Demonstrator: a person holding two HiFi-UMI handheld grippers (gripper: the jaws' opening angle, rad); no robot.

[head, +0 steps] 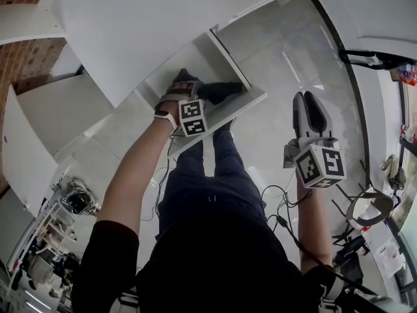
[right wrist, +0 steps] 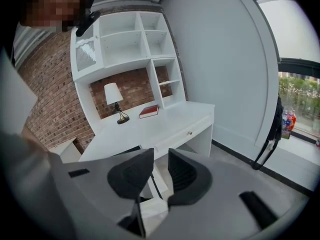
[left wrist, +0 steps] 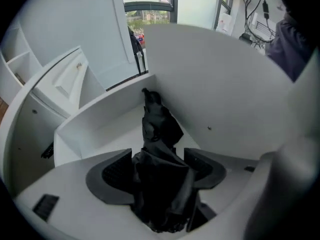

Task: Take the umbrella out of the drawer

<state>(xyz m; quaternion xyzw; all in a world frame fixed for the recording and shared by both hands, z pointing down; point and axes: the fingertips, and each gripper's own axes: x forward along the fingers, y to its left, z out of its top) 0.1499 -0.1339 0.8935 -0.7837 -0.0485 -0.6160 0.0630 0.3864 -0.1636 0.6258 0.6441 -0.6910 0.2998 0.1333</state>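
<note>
In the head view, one white drawer (head: 225,117) stands pulled open in front of the person. The left gripper (head: 184,80) points steeply down into the drawer. One black umbrella (head: 225,91) lies inside the drawer, its visible dark end just right of that claw. The right gripper (head: 306,98) hangs over the floor, well to the right of the drawer and clear of it. That makes two grippers, one umbrella and one open drawer.

In the left gripper view, the claw is down inside the drawer (left wrist: 100,119), with white walls on either side. The left gripper (left wrist: 160,168) has its jaws spread wide. The folded umbrella (left wrist: 159,126) lies straight between them and runs away from the claw toward the drawer's far wall. Its bunched black fabric fills the gap and brushes the left pad. I see no firm squeeze from either pad, so the claw is not clamped on it.

In the right gripper view, the right gripper (right wrist: 160,169) has its jaws a narrow gap apart with nothing held between them. Past them, away from the drawer, a white desk (right wrist: 165,126) carries one lamp (right wrist: 114,101) and one red book (right wrist: 149,111).
</note>
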